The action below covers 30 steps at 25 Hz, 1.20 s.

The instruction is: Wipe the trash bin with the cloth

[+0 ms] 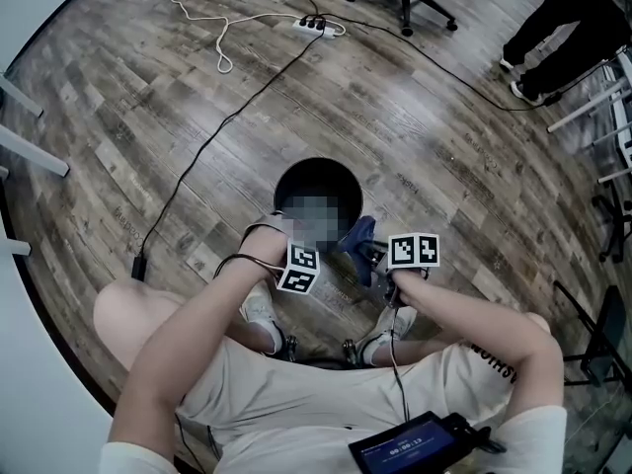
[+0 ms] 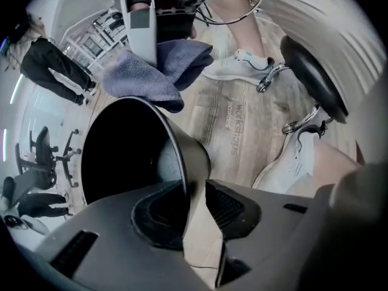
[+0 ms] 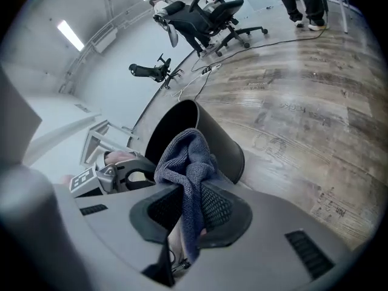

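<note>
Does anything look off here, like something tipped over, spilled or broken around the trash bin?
Nothing stands out. The trash bin looks upright, with no spill around it. The cloth is bunched in the right gripper's jaws; the left gripper's jaws sit open astride the bin's rim. Only a loose cable trails across the floor.

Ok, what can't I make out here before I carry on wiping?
Bin inside: a mosaic patch covers it in the head view, and it is too dark in the left gripper view.
Bin's base: out of sight below the rim in the head view.
Cloth, lower end: tucked between the jaws in the right gripper view.
</note>
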{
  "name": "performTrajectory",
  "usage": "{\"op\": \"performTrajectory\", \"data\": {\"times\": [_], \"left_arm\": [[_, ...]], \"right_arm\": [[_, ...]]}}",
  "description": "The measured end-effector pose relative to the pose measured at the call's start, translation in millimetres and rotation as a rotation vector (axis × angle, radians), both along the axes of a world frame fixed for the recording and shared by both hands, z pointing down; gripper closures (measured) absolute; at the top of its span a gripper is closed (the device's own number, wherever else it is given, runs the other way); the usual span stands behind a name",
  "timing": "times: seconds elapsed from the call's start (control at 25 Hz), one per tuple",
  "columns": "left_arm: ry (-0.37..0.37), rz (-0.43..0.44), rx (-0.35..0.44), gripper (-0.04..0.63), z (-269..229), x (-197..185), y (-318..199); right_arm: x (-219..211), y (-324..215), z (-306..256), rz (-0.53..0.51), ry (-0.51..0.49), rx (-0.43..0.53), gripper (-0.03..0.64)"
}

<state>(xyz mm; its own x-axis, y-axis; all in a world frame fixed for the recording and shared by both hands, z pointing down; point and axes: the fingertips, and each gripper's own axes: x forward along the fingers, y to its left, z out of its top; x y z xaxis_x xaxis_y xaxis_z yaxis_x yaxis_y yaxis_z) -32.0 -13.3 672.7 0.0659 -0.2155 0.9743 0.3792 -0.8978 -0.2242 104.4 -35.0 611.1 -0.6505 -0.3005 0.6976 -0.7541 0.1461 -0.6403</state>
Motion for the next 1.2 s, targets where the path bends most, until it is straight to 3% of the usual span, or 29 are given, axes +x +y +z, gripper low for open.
{"op": "performTrajectory", "data": {"times": [0.12,0.44,0.56,0.72,0.88,1.04,1.2], "left_arm": [[-0.042,0.025,0.035,0.507,4.7,-0.4,-2.2],[-0.081,0.011,-0.029,0.546,4.9,11.0,7.6],[-0.096,-0.033,-0.058,0.557,5.6,19.1,12.1],[-0.069,-0.097,-0.067,0.557,4.1,30.2,10.3],[-0.055,-0.11,-0.069,0.557,4.0,34.2,9.9],[-0.042,-0.107,-0.079,0.557,5.4,36.1,10.5],[-0.015,-0.107,-0.118,0.555,4.0,37.9,14.9]], "right_arm": [[-12.5,0.2,10.0,-0.022,0.001,-0.003,0.558],[-13.6,-8.2,79.8,-0.063,0.063,-0.039,0.558],[-8.0,-11.3,123.7,-0.053,0.09,-0.07,0.558],[-3.3,-13.6,181.2,0.01,0.103,-0.11,0.558],[-6.6,-13.5,222.4,0.025,0.117,-0.143,0.558],[-5.8,-10.5,235.3,0.057,0.11,-0.165,0.558],[-2.3,-7.5,206.8,0.004,0.151,-0.18,0.558]]}}
